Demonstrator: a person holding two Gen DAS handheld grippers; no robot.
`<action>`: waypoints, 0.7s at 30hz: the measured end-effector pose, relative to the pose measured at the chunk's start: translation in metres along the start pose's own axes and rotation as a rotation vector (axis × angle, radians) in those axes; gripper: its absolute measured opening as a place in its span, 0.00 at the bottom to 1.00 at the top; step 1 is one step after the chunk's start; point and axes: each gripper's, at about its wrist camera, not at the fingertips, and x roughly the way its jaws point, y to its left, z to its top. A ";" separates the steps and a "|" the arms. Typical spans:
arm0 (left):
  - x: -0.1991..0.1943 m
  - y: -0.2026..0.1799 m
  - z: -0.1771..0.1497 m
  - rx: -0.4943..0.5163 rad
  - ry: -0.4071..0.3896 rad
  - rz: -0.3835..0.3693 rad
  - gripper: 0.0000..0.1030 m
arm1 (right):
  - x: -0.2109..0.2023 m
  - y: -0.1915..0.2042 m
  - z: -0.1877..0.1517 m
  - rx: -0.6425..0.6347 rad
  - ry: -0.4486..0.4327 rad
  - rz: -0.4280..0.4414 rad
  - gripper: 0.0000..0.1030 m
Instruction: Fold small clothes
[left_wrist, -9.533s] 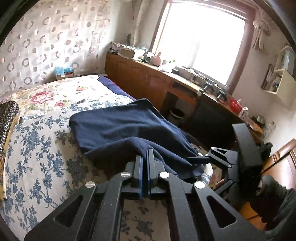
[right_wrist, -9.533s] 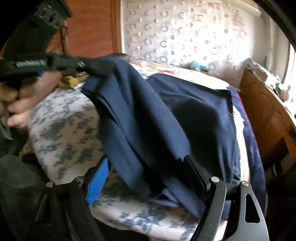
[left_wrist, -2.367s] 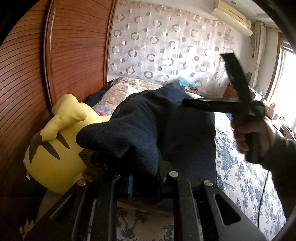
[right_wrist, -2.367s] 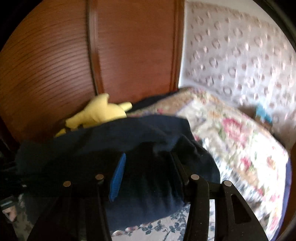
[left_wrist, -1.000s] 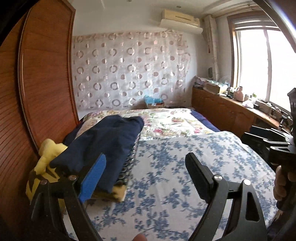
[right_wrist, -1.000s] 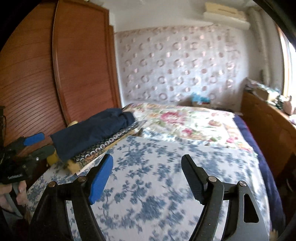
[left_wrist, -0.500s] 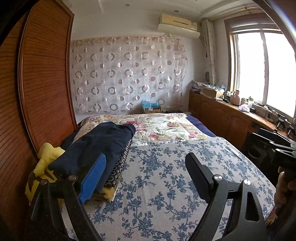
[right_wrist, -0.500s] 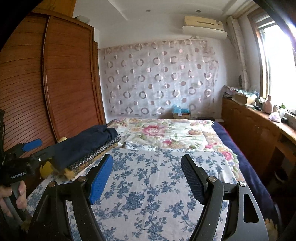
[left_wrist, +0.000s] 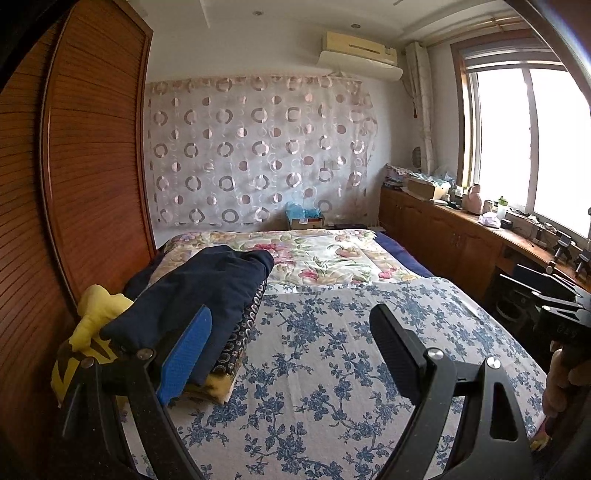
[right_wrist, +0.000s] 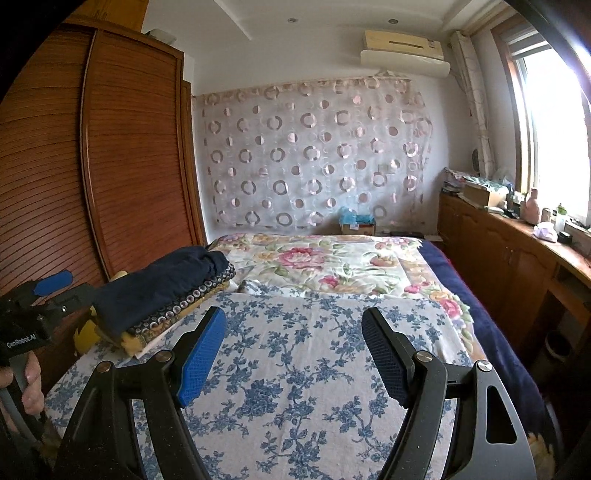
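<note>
A folded navy garment (left_wrist: 207, 291) lies on top of a stack of folded clothes at the left edge of the bed; it also shows in the right wrist view (right_wrist: 162, 284). Under it is a dark cloth with a ring pattern (right_wrist: 184, 304). My left gripper (left_wrist: 291, 347) is open and empty, held back from the stack above the blue-flowered sheet. My right gripper (right_wrist: 293, 350) is open and empty above the same sheet. The left gripper also shows at the left edge of the right wrist view (right_wrist: 48, 286).
A yellow plush toy (left_wrist: 92, 317) sits beside the stack against the wooden wardrobe (left_wrist: 85, 184). The bed (right_wrist: 314, 369) has a blue-flowered sheet in front and a pink-flowered cover behind. A wooden counter (left_wrist: 461, 236) with clutter runs under the window at right.
Both grippers let go of the navy garment, which now rests on the stack. Both have drawn back and risen a little over the last second; the jaws stay open.
</note>
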 end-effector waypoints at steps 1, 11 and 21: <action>0.000 0.000 0.000 0.000 0.000 0.000 0.85 | 0.000 -0.001 0.000 0.000 0.001 0.001 0.75; 0.000 0.001 0.000 0.000 -0.001 0.000 0.85 | -0.003 -0.005 0.003 -0.003 -0.001 0.002 0.75; -0.001 0.001 0.000 0.000 -0.002 0.001 0.85 | -0.003 -0.009 0.004 -0.006 -0.002 0.002 0.75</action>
